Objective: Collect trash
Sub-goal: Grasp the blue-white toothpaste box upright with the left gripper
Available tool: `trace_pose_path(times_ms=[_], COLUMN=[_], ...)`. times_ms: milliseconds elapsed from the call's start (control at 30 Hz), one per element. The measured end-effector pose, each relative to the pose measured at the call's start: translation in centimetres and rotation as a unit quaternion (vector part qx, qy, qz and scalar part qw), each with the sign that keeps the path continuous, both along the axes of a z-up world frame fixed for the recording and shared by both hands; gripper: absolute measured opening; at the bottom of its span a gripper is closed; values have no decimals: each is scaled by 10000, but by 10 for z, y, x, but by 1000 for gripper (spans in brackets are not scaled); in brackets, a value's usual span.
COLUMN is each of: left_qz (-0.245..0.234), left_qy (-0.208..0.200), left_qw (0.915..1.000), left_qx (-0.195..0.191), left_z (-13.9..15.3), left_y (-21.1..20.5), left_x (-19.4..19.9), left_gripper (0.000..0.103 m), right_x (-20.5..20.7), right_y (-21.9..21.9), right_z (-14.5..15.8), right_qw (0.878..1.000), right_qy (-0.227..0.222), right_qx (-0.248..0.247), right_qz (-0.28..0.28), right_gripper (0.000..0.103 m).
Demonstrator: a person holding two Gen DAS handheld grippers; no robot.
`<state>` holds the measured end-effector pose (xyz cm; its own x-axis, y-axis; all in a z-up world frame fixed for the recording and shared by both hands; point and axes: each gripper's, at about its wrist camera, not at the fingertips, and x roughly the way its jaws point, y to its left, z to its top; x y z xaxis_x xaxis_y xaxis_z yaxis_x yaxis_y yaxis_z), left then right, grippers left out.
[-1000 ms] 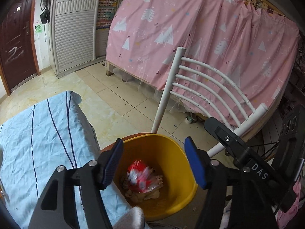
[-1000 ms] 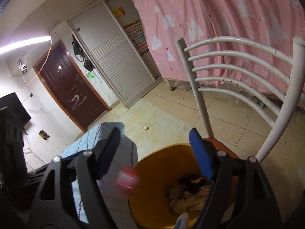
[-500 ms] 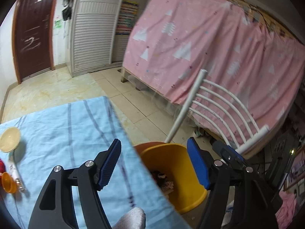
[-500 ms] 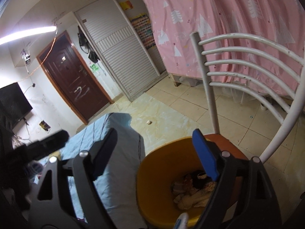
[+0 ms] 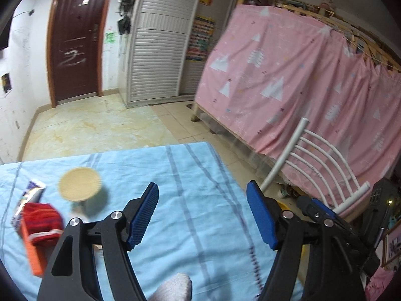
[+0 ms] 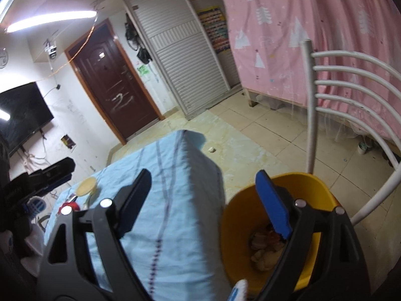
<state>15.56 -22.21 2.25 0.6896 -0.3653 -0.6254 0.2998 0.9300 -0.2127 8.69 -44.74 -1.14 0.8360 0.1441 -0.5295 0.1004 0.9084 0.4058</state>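
Brown door [image 5: 75, 37], pink curtain [image 5: 300, 87], tiled floor [image 5: 100, 130]

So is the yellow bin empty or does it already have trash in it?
Not empty: the yellow bin holds crumpled wrappers at its bottom, well below the rim.

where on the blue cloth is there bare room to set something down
Bare: the striped middle and right of the blue cloth, up to the edge beside the yellow bin. Crowded: the left end, around the paper cup, red wrapper and orange piece.

Yellow bin [image 6: 323, 190], light-blue striped tablecloth [image 5: 190, 175], pink tree-patterned curtain [image 5: 288, 80], white chair [image 6: 351, 85].
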Motion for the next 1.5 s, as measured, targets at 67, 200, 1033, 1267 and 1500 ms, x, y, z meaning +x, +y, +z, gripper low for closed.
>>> trace_pose_path(times_ms=[67, 200, 1033, 1267, 1500], left_qz=[114, 341, 1643, 1757, 1492], left_qy=[-23, -41, 464, 802, 899], left_qw=[9999, 9994, 9850, 9808, 9841], left_qx=[23, 6, 256, 273, 359], left_z=[1, 2, -34, -61, -72], left_y=[16, 51, 265, 292, 284], left_x=[0, 2, 14, 16, 21], left_gripper=[64, 65, 67, 67, 67], right_x=[5, 16, 60, 57, 57], right_y=[15, 47, 233, 272, 295], right_z=[2, 8, 17, 5, -4], right_qw=[9999, 9992, 9755, 9622, 9521], right_qy=[-5, 17, 494, 698, 791], right_qx=[-38, -175, -830, -1064, -1348], right_qz=[119, 373, 1978, 2408, 2630], right_gripper=[82, 82, 85, 85, 85])
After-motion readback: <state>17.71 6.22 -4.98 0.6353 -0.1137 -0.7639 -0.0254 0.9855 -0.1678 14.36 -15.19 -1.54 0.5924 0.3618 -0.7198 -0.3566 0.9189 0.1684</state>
